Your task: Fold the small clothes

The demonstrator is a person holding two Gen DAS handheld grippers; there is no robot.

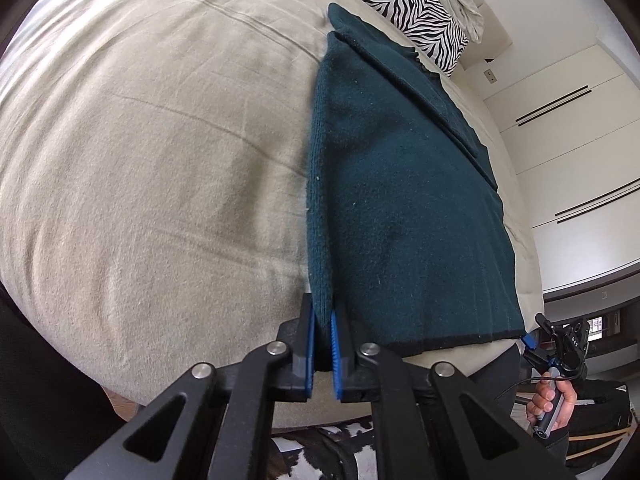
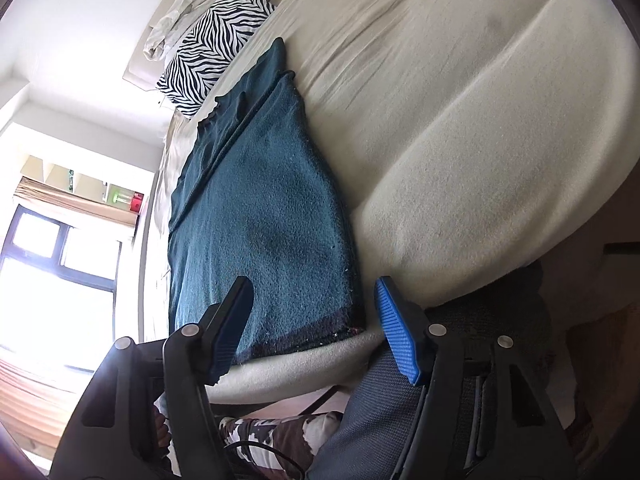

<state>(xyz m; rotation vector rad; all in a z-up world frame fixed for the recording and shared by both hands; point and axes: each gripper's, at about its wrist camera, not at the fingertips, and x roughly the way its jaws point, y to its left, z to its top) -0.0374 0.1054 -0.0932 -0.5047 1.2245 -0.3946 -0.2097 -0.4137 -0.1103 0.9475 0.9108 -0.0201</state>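
On the bed, from left to right
Bed cover [image 1: 152, 168]: beige, wrinkled; it fills the left side of the left wrist view.
Garment [image 1: 400, 200]: a dark teal knitted piece, lying flat and long on the cover, with a folded part on its far end. Its near hem reaches the edge of the bed.
Left gripper [image 1: 323, 338]: its blue pads are pressed together on the near left corner of the garment, where the side edge stands up between them.
Right gripper [image 2: 314, 312]: the fingers are spread, at the near hem of the garment. The left finger lies over the cloth, the right one is beside the corner; the pads do not press it.
Hand [image 1: 550, 402]: it holds the handle of the right gripper, below the bed edge.
Zebra pillow [image 1: 404, 8]: at the far end, just behind the garment.
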